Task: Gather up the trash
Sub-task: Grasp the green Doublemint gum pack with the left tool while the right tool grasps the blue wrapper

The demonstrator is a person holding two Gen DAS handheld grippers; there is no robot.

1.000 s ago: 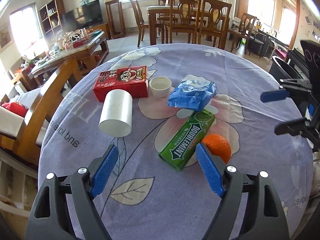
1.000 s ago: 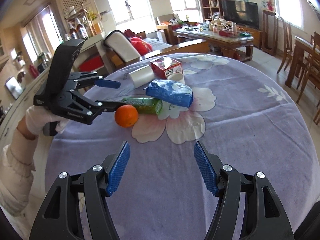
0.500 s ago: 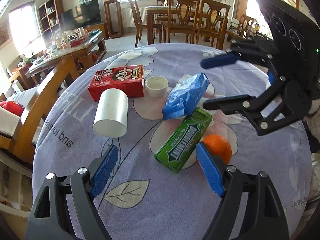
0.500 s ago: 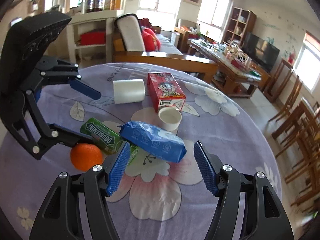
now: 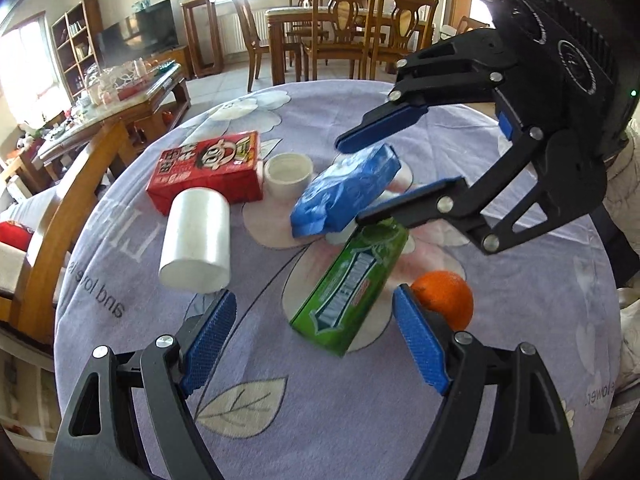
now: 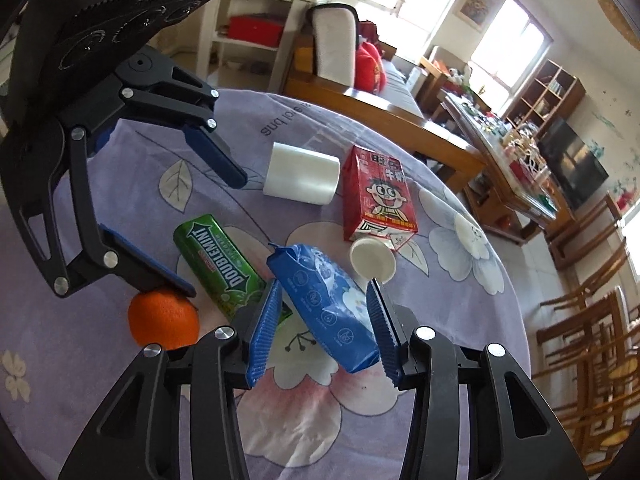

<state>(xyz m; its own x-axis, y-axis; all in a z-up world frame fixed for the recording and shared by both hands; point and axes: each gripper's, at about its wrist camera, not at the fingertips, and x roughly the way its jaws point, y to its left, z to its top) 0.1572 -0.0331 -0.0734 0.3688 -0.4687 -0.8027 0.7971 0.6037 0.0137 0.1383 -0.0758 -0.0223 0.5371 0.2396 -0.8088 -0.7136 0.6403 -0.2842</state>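
Scanning left to right across my left camera, I see the white cup (image 5: 197, 242) on its side, the red carton (image 5: 208, 169), the small white tub (image 5: 288, 171), the green gum pack (image 5: 352, 286) and the orange (image 5: 445, 297) on the lilac tablecloth (image 5: 320, 420). My left gripper (image 5: 314, 346) hovers with its fingers wide apart and nothing between them. My right gripper (image 6: 326, 330) has just been closing, and the blue wrapper (image 6: 328, 304) sits between its pads; this view shows the pack tilted up off the cloth, though I cannot tell whether both pads press it. Only my right camera shows the sofa (image 6: 384, 84); only my left shows the dining chairs (image 5: 344, 28).
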